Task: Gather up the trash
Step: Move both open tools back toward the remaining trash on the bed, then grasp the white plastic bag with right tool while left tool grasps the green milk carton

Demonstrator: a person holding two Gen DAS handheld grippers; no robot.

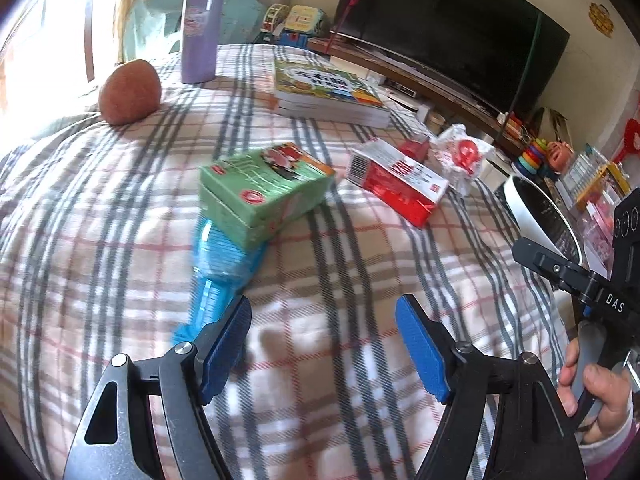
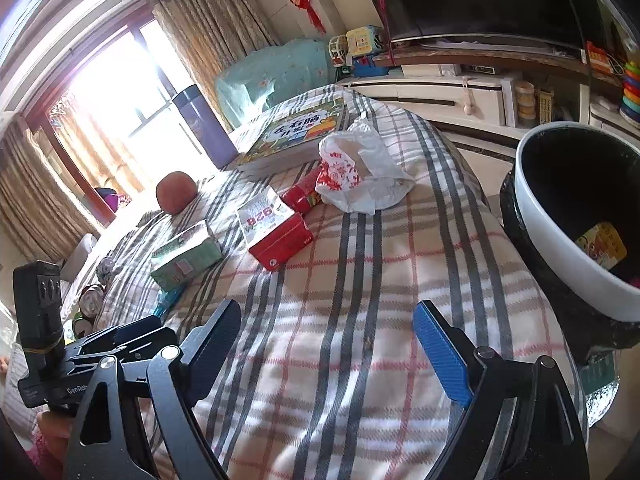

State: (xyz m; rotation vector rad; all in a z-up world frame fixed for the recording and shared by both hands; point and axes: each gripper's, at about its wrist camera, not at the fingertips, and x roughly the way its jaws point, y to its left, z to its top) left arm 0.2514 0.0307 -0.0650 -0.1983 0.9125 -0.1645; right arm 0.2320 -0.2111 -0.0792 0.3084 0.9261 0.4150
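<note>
Both grippers hang over a plaid cloth (image 1: 120, 220) with nothing between their blue pads. The left gripper (image 1: 324, 344), jaws wide, sits low in the left wrist view; a crushed blue plastic bottle (image 1: 218, 272) lies just above its left pad, touching a green paper carton (image 1: 264, 192) at centre. Right of that lie a red-and-white cardboard box (image 1: 396, 184) and a crumpled white plastic bag (image 1: 460, 152). The right gripper (image 2: 326, 344) is also wide open; a white-rimmed black bin (image 2: 532, 200) stands at the right edge of its view.
</note>
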